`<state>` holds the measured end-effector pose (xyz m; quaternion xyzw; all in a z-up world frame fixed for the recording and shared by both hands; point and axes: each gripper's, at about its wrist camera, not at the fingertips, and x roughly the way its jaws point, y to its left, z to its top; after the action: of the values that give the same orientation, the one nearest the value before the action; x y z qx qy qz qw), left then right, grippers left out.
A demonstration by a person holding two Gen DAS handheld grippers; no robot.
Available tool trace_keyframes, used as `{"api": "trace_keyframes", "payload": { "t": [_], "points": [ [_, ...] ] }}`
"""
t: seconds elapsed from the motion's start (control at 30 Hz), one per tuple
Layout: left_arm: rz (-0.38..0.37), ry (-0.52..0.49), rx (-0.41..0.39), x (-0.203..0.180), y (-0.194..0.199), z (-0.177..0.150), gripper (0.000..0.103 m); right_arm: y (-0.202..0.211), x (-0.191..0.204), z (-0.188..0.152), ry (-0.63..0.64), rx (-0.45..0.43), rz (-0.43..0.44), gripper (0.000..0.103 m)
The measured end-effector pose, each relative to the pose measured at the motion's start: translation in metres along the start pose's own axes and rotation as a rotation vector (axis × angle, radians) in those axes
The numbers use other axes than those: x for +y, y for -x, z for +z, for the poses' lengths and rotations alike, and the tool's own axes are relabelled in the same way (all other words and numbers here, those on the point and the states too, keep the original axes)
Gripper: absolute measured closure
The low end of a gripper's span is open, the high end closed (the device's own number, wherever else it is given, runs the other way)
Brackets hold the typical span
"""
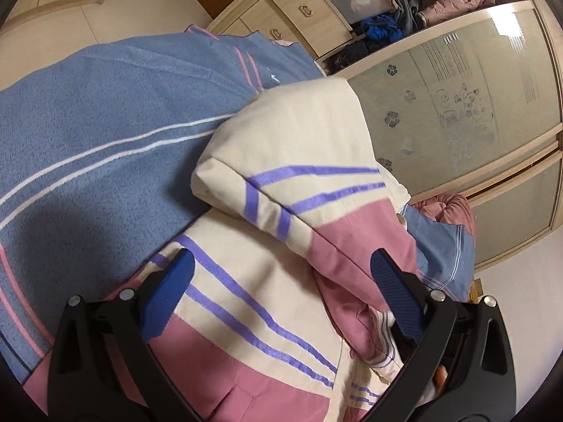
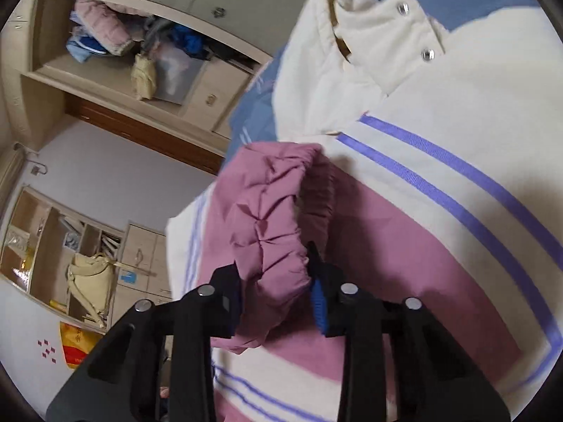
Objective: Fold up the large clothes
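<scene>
Cream, pink and purple-striped fabric fills both views: a padded jacket (image 1: 281,232) lies on a blue striped bedcover (image 1: 105,112), one sleeve already doubled over the body. The right gripper (image 2: 274,288) is clamped on the gathered pink cuff (image 2: 271,211), carrying that sleeve across the front below the snap-button collar (image 2: 387,35). The left gripper (image 1: 281,295) hovers with its fingers apart over the striped panel, gripping nothing. The sleeve fold seems to be in hand; next the cuff likely needs laying flat on the body and releasing, the left steadying the cloth. A small white mark (image 1: 272,79) on the bedcover is too blurred to read; no other writing is legible.
</scene>
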<state>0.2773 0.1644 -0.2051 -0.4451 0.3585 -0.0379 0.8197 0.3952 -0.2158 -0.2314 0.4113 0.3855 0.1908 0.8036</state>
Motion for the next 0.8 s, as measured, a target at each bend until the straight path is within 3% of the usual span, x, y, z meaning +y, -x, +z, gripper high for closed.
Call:
{"api": "trace_keyframes", "payload": {
  "t": [0.13,0.23,0.3,0.4,0.43,0.5,0.57,0.6,0.7,0.73,0.8],
  "points": [
    [-0.025,0.012,-0.006,-0.001,0.004,-0.001,0.002,0.08,0.022,0.002,0.096,-0.156,0.028,0.077],
    [-0.073,0.012,-0.013,-0.002,0.009,-0.002,0.002,0.142,0.016,0.009,0.128,-0.318,-0.077,0.077],
    [-0.084,0.005,-0.013,-0.004,0.01,-0.004,0.002,0.16,0.004,0.013,0.127,-0.349,-0.174,0.077],
    [-0.077,-0.022,-0.001,-0.012,0.005,-0.006,0.002,0.146,-0.021,0.018,0.145,-0.231,-0.313,0.075],
    [-0.08,-0.031,0.006,-0.015,0.004,-0.007,0.002,0.138,-0.032,0.016,0.138,-0.173,-0.359,0.07],
    [-0.1,-0.053,0.016,-0.022,0.002,-0.007,0.002,0.137,-0.044,0.012,0.115,-0.146,-0.409,0.06],
    [-0.124,-0.075,0.025,-0.027,0.001,-0.009,0.002,0.148,-0.046,0.006,0.084,-0.205,-0.489,0.03],
    [-0.13,-0.089,0.027,-0.031,0.0,-0.011,0.002,0.154,-0.046,0.004,0.069,-0.245,-0.516,0.026],
    [-0.129,-0.142,0.047,-0.042,-0.006,-0.016,0.002,0.167,-0.027,-0.006,0.11,-0.353,-0.558,0.029],
    [-0.124,-0.154,0.054,-0.044,-0.008,-0.017,0.002,0.166,-0.01,-0.009,0.174,-0.371,-0.579,0.035],
    [-0.081,-0.154,0.072,-0.044,-0.013,-0.018,0.002,0.168,0.019,-0.014,0.27,-0.431,-0.684,0.035]
  ]
}}
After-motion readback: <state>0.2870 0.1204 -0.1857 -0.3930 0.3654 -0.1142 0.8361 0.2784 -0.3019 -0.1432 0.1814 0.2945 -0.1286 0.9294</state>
